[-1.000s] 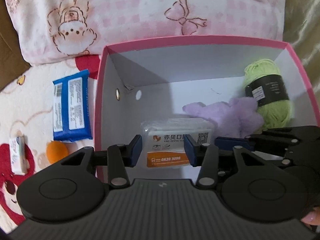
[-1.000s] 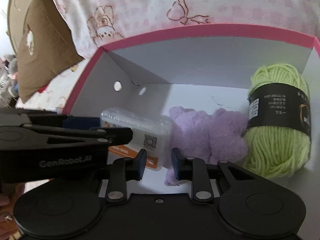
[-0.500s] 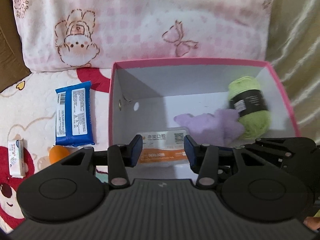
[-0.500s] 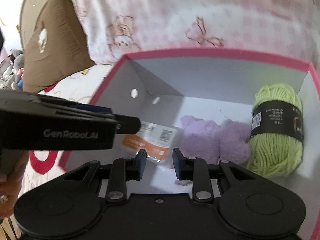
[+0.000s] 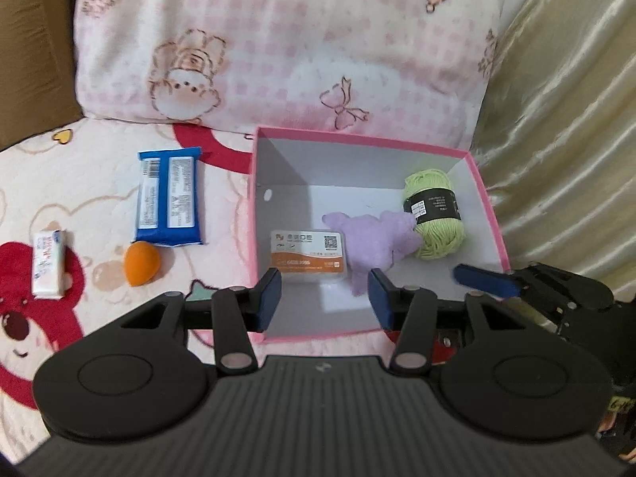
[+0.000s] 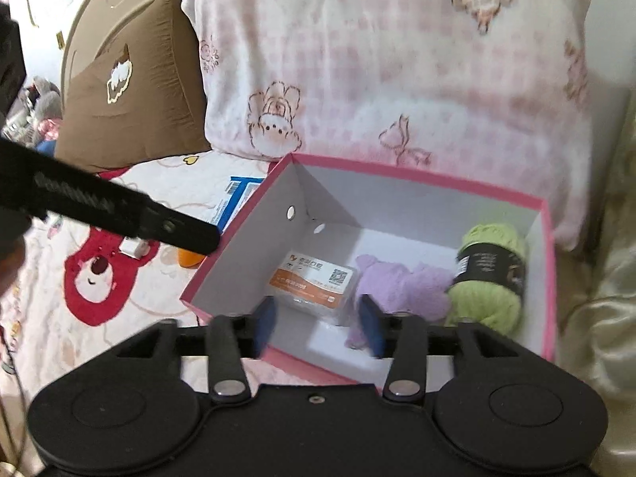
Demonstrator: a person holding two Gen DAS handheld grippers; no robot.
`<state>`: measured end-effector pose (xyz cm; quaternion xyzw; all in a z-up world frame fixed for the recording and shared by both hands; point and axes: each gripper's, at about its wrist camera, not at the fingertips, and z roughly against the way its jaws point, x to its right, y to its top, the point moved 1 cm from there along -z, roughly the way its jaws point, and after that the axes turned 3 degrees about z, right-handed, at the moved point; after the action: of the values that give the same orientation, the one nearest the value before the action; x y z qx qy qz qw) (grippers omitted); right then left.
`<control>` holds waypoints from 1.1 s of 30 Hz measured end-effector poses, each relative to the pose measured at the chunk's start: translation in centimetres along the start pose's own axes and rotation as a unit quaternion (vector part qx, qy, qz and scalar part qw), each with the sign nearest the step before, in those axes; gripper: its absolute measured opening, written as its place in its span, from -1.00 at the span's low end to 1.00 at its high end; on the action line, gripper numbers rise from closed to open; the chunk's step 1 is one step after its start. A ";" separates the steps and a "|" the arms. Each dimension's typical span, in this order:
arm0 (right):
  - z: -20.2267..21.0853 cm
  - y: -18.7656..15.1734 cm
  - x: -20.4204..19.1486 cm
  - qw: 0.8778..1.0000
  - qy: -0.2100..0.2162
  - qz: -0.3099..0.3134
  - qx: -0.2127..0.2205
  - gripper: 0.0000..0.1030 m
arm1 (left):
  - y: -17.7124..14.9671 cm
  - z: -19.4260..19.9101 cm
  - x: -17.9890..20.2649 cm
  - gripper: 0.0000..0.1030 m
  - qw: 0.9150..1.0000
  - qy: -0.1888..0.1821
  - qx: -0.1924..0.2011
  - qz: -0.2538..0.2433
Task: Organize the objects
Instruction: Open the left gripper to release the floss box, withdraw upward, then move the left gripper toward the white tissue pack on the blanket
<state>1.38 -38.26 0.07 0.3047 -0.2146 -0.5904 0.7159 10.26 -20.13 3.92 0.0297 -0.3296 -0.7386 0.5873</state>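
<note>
Pink box mid-right of left-wrist frame, on a cartoon-print bed blanket, back edge just below the pink checked pillow. Inside already: clear plastic case w/ orange label lying flat at lower left of box floor, purple plush beside it at centre, touching green yarn ball at right wall. Packed side by side, prob. to leave the front strip of floor free for more.

Outside box, left half of frame: blue packet flat near box's left wall, orange egg-shaped sponge just below it, small white packet far left. Not yet sorted, so task approx. half done, judging by count.

Left claw bottom centre, above near rim of box, jaws opening, moderately apart, nothing between pads; case only seen through the gap, further down in box. Right claw bottom centre of right-wrist frame, same pose over near rim, jaws opening fast, blurred, also empty. Its blue tip visible lower right in left-wrist frame. Left claw's dark arm crosses from left edge in right-wrist frame, tip near box's left corner.

Both claws empty and clear of contents. Likely next: swing to loose items at left; blue packet nearest, flat & thin, so edge pinch needed. Sponge soft, round, could roll.
</note>
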 end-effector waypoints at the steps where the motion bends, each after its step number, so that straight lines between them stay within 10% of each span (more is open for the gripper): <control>1: 0.6 0.0 -0.6 1.000 -0.006 0.007 0.005 0.34 | -0.1 0.6 -0.2 0.00 1.000 0.000 -0.001 0.002; 21: 6.5 0.9 -10.4 0.997 -0.045 0.067 0.001 0.82 | -4.1 11.5 -5.2 0.62 1.000 -0.023 0.017 0.007; 33: 8.6 2.4 -14.1 0.995 0.075 0.069 0.020 0.82 | -6.1 14.9 -9.2 0.83 0.999 0.030 0.043 0.013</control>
<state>-5.62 -25.81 8.73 0.3470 -0.1926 -0.5108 0.7626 1.48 -4.64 9.23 0.0724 -0.3434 -0.7149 0.6048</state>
